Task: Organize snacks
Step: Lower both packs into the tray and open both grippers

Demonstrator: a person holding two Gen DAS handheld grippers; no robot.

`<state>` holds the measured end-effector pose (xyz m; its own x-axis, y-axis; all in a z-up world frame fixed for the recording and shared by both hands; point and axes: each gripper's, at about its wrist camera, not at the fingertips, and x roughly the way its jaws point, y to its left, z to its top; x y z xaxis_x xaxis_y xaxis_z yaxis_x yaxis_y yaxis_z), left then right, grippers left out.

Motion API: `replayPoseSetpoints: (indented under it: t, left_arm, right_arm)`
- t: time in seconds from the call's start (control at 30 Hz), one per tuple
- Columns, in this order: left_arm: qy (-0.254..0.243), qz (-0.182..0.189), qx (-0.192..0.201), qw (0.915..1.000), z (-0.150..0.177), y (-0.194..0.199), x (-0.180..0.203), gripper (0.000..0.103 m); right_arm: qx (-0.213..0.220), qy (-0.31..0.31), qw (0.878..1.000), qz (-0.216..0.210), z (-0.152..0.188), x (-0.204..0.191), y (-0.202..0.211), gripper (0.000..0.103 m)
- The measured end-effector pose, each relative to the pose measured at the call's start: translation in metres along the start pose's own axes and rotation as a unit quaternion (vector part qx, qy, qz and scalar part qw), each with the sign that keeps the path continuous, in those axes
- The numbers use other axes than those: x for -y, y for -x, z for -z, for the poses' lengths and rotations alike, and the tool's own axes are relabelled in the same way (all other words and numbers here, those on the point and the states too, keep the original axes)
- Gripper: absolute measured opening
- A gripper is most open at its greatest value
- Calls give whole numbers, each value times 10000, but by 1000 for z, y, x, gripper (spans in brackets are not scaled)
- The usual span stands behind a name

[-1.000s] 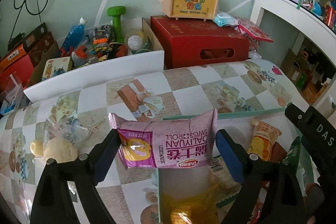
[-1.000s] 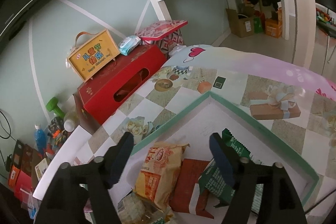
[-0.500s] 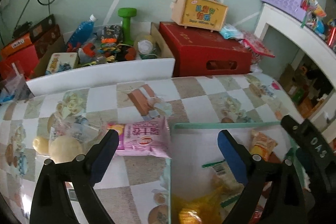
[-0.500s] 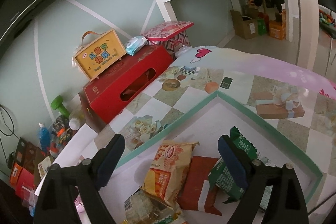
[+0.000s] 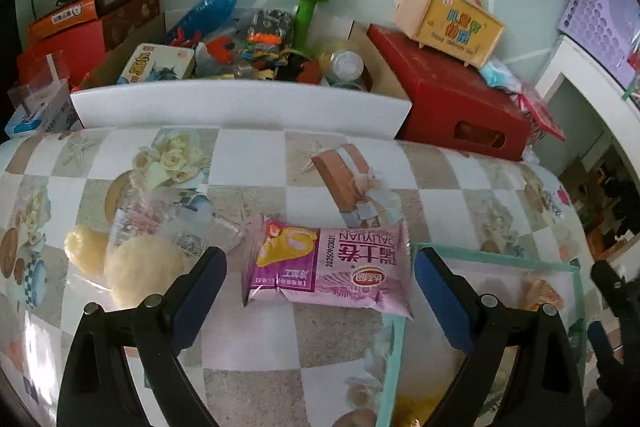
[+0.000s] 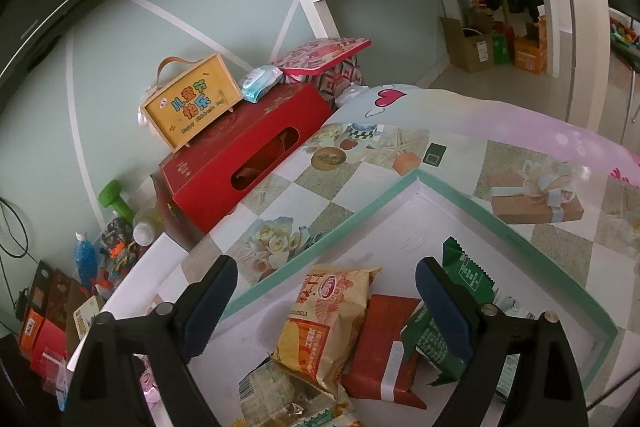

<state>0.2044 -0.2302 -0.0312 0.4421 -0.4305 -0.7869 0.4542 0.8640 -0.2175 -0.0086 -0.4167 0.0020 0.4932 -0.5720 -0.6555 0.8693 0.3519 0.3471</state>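
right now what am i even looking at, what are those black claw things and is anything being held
Those are two hand-held grippers, one in each of a person's hands, each with a camera looking along its fingers. The left gripper looks down at a pink swiss roll packet lying on the patterned tablecloth, between its open fingers but not gripped. The right gripper hangs open over a green-rimmed tray holding an orange snack bag, a red packet and a green packet. Nothing is held.

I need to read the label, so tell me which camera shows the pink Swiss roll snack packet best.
The left wrist view. The pink Swiss roll snack packet lies flat on the patterned tablecloth, whole and unobstructed, print facing up, between the open left gripper fingers. In the right wrist view it does not clearly show.
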Motion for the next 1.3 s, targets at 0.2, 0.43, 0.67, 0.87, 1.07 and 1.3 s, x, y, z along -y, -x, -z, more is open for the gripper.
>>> replayPoseSetpoints:
  t: [0.2, 0.43, 0.67, 0.87, 1.07, 1.3]
  left_arm:
    - [-185, 69, -133, 9997, 4, -19, 12, 95]
    - [-101, 60, -56, 9999, 6, -24, 12, 83]
    - [-101, 57, -11, 9999, 5, -19, 12, 80]
    - [-429, 292, 311, 9982, 2, 11, 30, 80]
    - [-981, 496, 163, 9938, 10, 10, 61, 81]
    - [-1571, 566, 8, 9860, 24, 6, 95, 82]
  right_arm:
    - [-55, -23, 10000, -31, 1, 0, -2, 93]
    - [-90, -31, 9999, -54, 2, 1, -3, 93]
    - [-99, -5, 9999, -70, 3, -1, -4, 93]
    - [-59, -70, 9999, -50, 1, 1, -3, 93]
    - [139, -375, 9992, 34, -3, 12, 5, 93]
    - [177, -526, 9984, 63, -5, 18, 6, 93]
